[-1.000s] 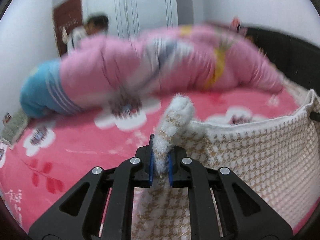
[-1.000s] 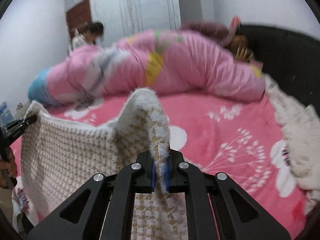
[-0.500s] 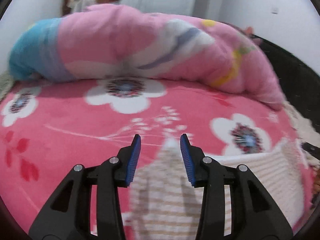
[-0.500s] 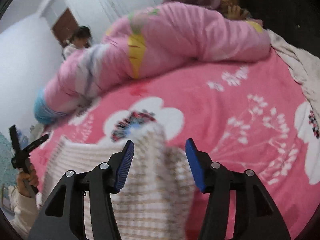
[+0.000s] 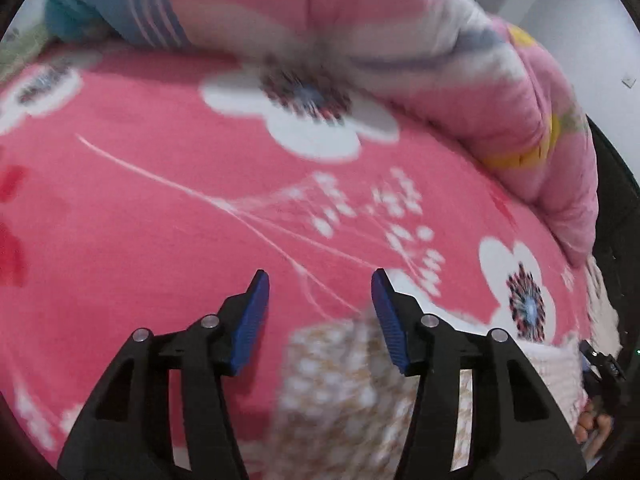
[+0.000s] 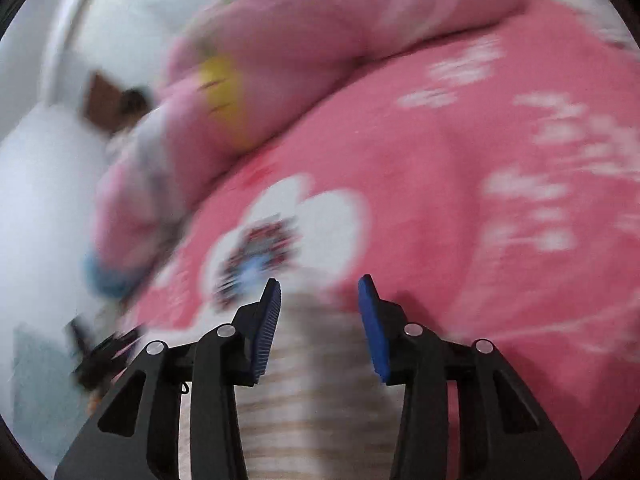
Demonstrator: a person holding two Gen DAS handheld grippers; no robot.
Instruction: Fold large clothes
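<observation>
The bed cover point(image 5: 140, 208) is bright pink with big white flowers that have dark, blue-centred middles, thin white sprigs and a few red marks. The rolled quilt point(image 5: 400, 40) behind it is paler pink with white and grey-blue patches, a yellow band, and a blue end striped in white. The garment point(image 5: 340, 392) is cream with a small tan check, and each tool point(image 5: 320, 308) point(image 6: 319, 312) is black with blue ribbed pads point(image 5: 250, 328).

Bedspread point(image 5: 160, 208) ahead open; rolled quilt point(image 5: 400, 40) blocks far side.
</observation>
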